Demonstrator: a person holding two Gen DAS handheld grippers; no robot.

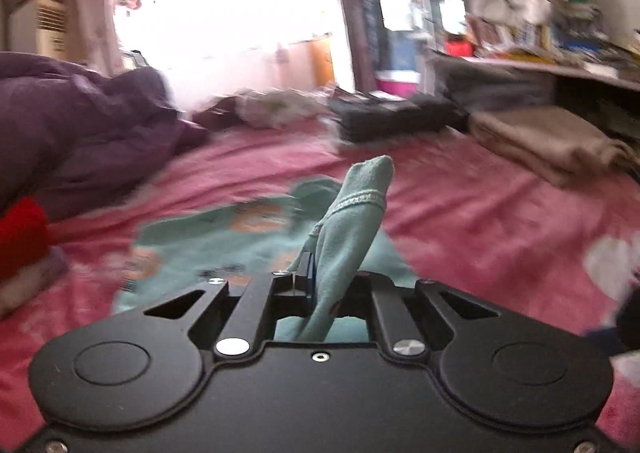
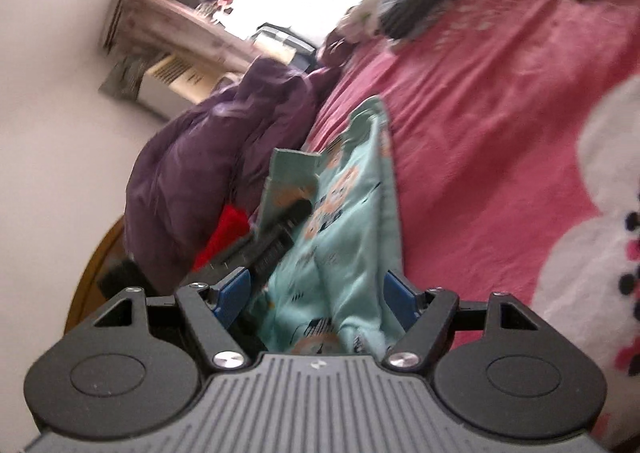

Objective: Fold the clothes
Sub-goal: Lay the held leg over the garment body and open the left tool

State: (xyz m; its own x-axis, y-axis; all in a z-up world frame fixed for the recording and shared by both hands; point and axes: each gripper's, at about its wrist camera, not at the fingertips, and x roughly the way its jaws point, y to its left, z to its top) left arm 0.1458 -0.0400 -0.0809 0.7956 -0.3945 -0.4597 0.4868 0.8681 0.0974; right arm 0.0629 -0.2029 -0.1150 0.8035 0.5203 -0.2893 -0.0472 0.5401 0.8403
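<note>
We see a pink bedsheet (image 1: 460, 189) with a purple duvet (image 1: 80, 125) heaped at its edge. On the sheet lies a teal printed garment (image 2: 344, 237) — our left gripper (image 1: 320, 273) pinches its hem nearly shut, while our right gripper (image 2: 316, 289) stands wide, cloth bunched between its jaws.
</note>
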